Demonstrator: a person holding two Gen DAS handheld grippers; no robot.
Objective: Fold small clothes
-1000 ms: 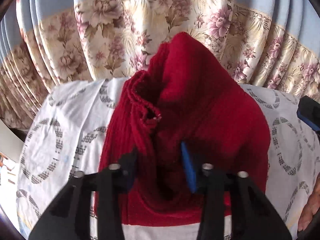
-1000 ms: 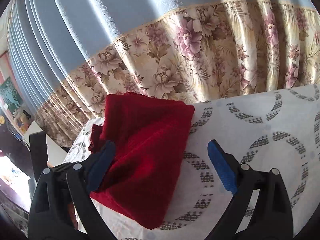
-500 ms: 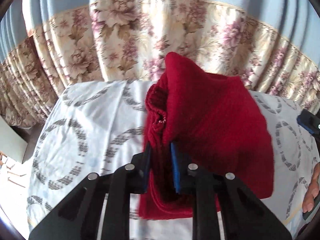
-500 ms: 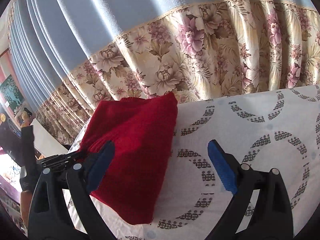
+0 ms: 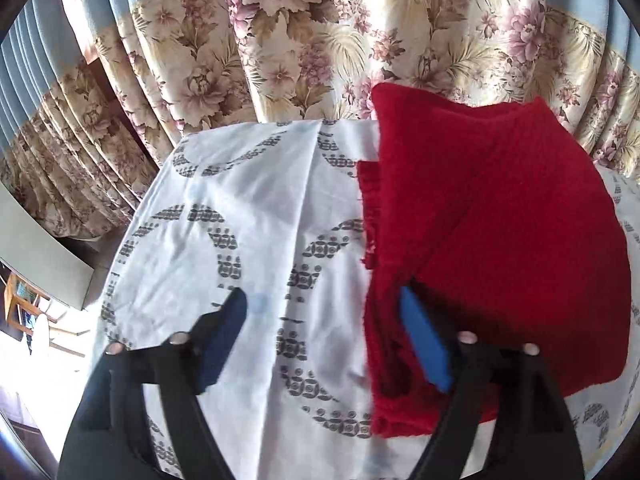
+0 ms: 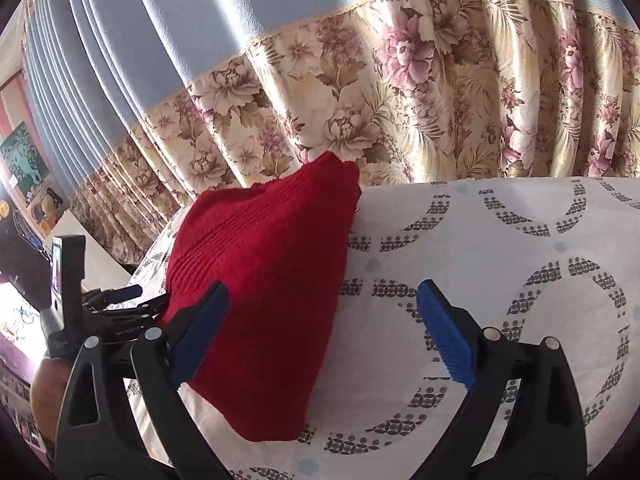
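We see a room in a home. A long curtain point(image 6: 360, 92) fills the back, blue above and with a flower print below, falling in folds. In front of it a white cloth point(image 5: 240, 216) with grey ring patterns covers a table or a bed; we cannot tell which. At the far left a picture point(image 6: 20, 156) hangs on a red wall, and some wooden furniture point(image 5: 18, 300) stands in bright light.

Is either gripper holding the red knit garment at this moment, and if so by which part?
Nothing is held. The left gripper and the right gripper are both open, and the folded red knit garment lies on the patterned sheet.
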